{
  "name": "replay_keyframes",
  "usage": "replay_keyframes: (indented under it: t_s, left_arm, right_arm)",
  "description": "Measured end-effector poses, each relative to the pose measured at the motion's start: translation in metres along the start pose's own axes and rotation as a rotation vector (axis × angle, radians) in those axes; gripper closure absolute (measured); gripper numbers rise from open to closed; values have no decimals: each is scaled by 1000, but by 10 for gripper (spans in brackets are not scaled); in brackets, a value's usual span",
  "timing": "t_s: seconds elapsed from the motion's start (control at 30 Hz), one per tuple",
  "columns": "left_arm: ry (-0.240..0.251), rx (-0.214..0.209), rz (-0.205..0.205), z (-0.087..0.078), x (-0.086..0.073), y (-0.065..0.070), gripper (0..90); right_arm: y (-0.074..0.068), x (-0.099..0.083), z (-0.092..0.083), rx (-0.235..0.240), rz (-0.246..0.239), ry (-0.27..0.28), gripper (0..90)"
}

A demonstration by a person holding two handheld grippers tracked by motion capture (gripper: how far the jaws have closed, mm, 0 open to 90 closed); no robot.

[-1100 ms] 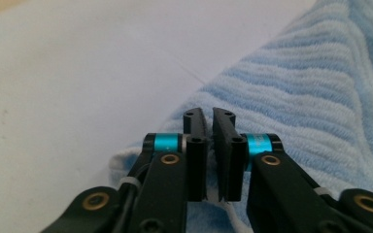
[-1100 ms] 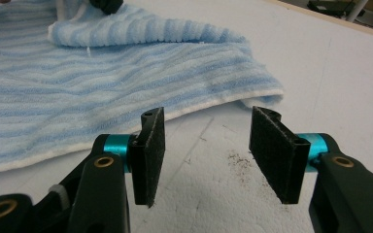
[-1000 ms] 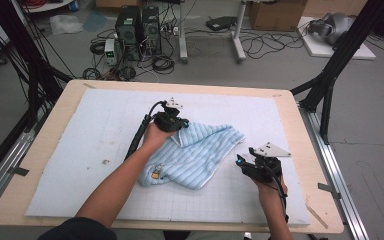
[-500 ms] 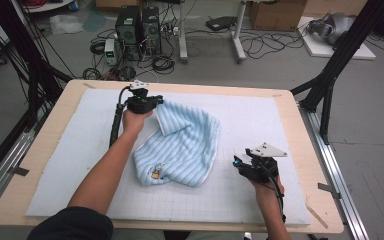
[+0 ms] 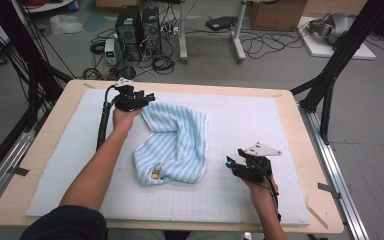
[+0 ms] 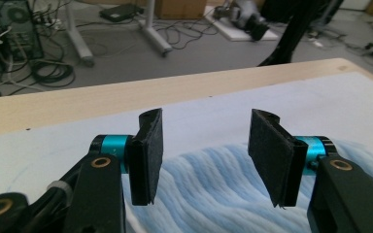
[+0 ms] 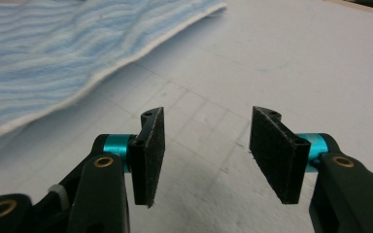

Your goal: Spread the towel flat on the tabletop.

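Left tool (image 5: 147, 97) sits at the far-left corner of the striped towel (image 5: 175, 142); jaws just opened, now spread w/ nothing pinched. In the left gripper view the pads (image 6: 146, 158) stand apart, blue-white towel (image 6: 213, 194) lying below and beyond them. Right tool (image 5: 230, 165) is near the desk's front right, jaws spread, empty, just beside the towel's right edge but not touching. Right gripper view: towel hem (image 7: 92, 73) lies ahead-left, bare white mat (image 7: 291, 63) under the pads. Towel is rumpled, mid-mat on the desk (image 5: 50, 145), small yellow emblem near its front edge.
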State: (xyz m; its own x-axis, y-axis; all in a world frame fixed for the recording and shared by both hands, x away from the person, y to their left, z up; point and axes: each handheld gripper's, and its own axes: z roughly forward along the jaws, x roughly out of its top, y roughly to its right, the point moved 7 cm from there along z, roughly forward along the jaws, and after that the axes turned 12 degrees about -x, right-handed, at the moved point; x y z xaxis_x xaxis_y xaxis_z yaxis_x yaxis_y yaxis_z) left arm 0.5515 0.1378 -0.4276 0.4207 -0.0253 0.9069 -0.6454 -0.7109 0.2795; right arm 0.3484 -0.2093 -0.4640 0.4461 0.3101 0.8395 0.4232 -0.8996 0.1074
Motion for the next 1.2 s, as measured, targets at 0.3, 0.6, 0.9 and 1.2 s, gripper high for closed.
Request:
replay_keyframes:
  t_s: [0.3, 0.6, 0.9, 1.2]
  left_arm:
    - [-37, -92, 124, -49, -29, 34, 452]
    - [-20, -121, 168, -86, -54, 49, 476]
    - [-3, -123, 146, -103, -66, 45, 478]
    - [9, -153, 153, -112, -73, 50, 468]
  right_arm:
    - [-80, 20, 21, 295, -70, -12, 346]
    - [-116, 12, 39, 361, -205, -117, 820]
    - [-95, 41, 41, 333, -105, -55, 823]
    - [-70, 68, 75, 227, -39, -74, 824]
